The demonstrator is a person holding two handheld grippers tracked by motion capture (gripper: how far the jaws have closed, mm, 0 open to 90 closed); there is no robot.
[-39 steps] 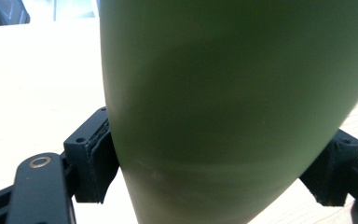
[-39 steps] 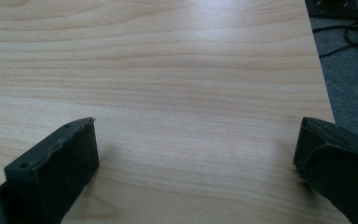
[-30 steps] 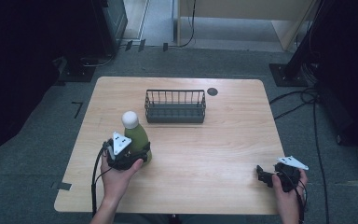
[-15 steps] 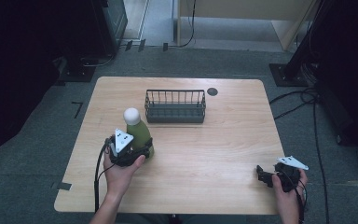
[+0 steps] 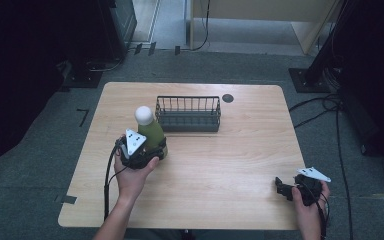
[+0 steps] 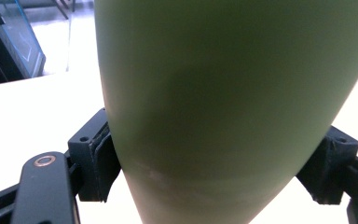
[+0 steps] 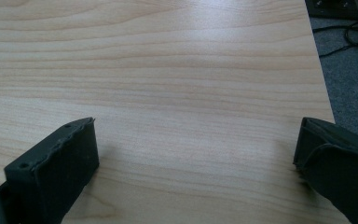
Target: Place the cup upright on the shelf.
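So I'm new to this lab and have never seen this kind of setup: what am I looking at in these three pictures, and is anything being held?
There is no robot here. A person holds a hand-held gripper in each hand at a wooden table. The high view looks down from above. In it the left gripper is shut on a green bottle with a white cap, standing near a dark wire basket. The right gripper rests near the table's near right corner.

The other two pictures come from cameras riding on the grippers. The left gripper view looks along its jaws, pressed against both sides of the green bottle. The right gripper view shows its jaws apart over bare wood, holding nothing.
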